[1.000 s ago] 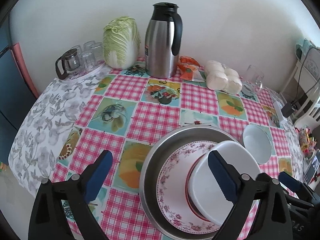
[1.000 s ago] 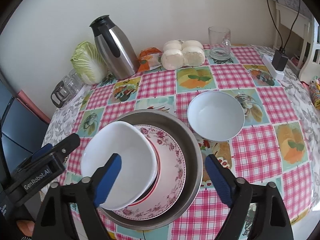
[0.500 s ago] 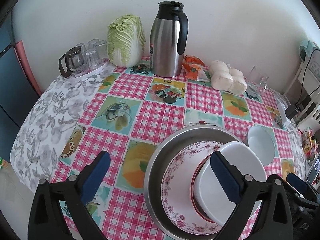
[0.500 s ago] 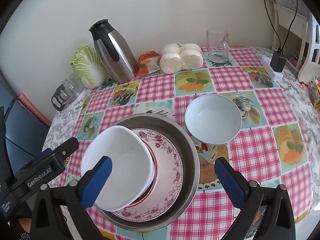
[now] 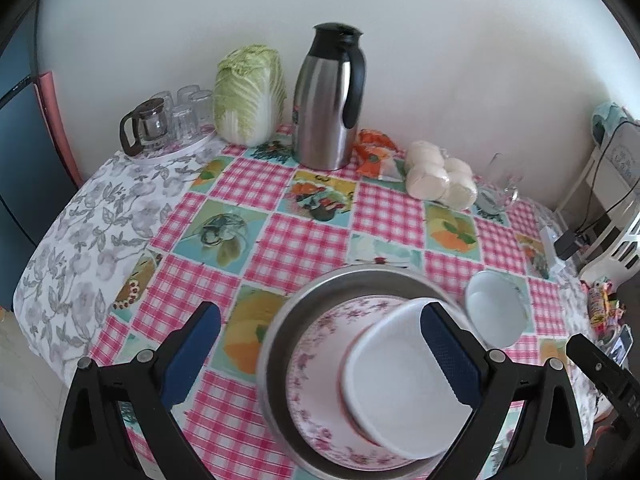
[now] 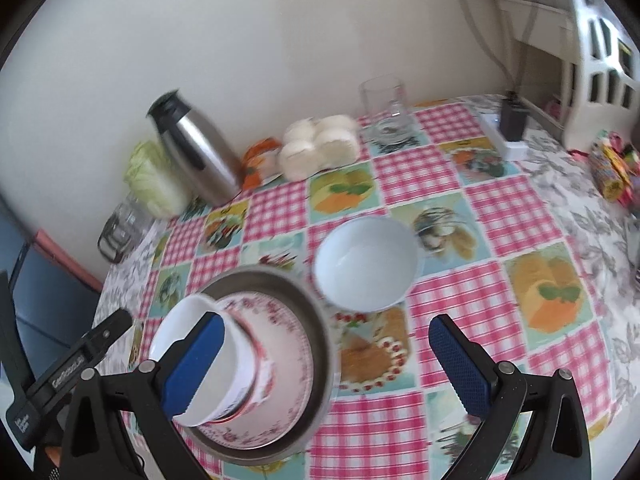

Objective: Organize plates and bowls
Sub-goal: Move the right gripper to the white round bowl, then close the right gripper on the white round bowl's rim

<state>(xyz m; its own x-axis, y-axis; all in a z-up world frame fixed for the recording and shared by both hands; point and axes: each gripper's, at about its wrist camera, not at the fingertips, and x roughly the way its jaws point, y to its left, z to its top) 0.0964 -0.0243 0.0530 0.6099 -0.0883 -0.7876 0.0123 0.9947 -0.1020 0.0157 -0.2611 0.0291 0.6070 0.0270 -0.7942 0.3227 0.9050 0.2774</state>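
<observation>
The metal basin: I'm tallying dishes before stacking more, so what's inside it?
Inside the metal basin lies a floral plate, and on it a white bowl over a red-rimmed dish. Anything beneath the plate is covered.

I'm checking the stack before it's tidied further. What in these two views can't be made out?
- Red-rimmed dish under the white bowl: mostly covered, both views; plate or bowl unclear.
- Floral plate: pattern smeared by motion blur, right wrist view.
- Metal basin: near rim cut off, left wrist view.
- Glasses: count unclear, overlapping.
</observation>
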